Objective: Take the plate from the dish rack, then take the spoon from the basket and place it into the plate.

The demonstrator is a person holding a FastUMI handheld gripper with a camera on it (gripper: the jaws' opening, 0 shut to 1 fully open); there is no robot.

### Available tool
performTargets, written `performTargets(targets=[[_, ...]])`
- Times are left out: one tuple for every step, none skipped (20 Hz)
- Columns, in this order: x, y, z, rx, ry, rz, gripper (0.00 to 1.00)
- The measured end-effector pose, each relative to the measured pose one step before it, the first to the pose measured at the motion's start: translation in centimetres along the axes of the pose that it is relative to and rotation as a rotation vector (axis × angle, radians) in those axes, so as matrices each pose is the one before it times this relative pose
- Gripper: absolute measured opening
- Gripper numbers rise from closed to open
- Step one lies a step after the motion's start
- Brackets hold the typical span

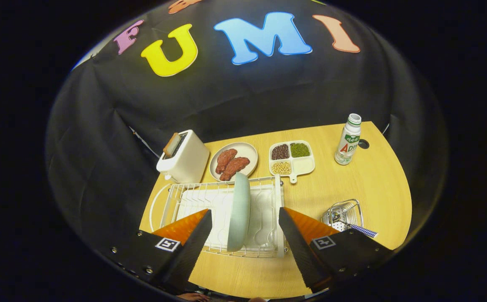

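Note:
A pale green plate (pixel 239 212) stands on edge in the white wire dish rack (pixel 184 197) on the wooden table. My gripper (pixel 244 218) hovers above the rack, open, with the plate's rim in the gap between the two fingers and neither finger touching it. To the right of the rack sits a small wire basket (pixel 344 213); a spoon handle with a blue checked pattern (pixel 363 229) sticks out of it, just beyond my right finger.
Behind the rack stand a white toaster (pixel 183 157) holding a slice of bread, a round plate with red meat pieces (pixel 233 161), a divided dish of beans (pixel 291 157) and a white bottle (pixel 348 140). Bare wooden table (pixel 369 180) lies between the bottle and the basket.

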State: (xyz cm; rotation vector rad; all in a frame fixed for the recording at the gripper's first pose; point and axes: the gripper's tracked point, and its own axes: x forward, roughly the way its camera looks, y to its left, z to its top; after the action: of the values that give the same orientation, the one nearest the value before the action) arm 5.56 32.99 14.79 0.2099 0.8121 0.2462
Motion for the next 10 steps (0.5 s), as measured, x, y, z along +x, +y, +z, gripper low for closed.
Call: performTargets(targets=[[0.939, -0.045, -0.109, -0.00546, 0.03323, -0.02418, 0.98], [0.582, 0.017, -0.282, -0.00408, 0.02431, -0.01714, 0.98], [0.809, 0.038, -0.171, -0.00038, 0.03112, -0.01761, 0.98], [1.036, 0.262, -0.232, 0.00272, 0.02765, -0.00922, 0.99], [0.733, 0.087, -0.15, 0.00294, 0.02339, -0.01251, 0.98], [0.937, 0.076, -0.261, -0.00188, 0.02197, -0.01492, 0.98], [0.861, -0.064, -0.32, 0.00111, 0.02846, -0.02385, 0.98], [0.619, 0.073, -0.253, 0.00011, 0.02434, -0.01653, 0.99], [0.498, 0.037, -0.117, 0.00525, 0.01734, -0.01335, 0.99], [0.606, -0.038, -0.291, 0.00581, 0.01962, -0.0166, 0.95]])
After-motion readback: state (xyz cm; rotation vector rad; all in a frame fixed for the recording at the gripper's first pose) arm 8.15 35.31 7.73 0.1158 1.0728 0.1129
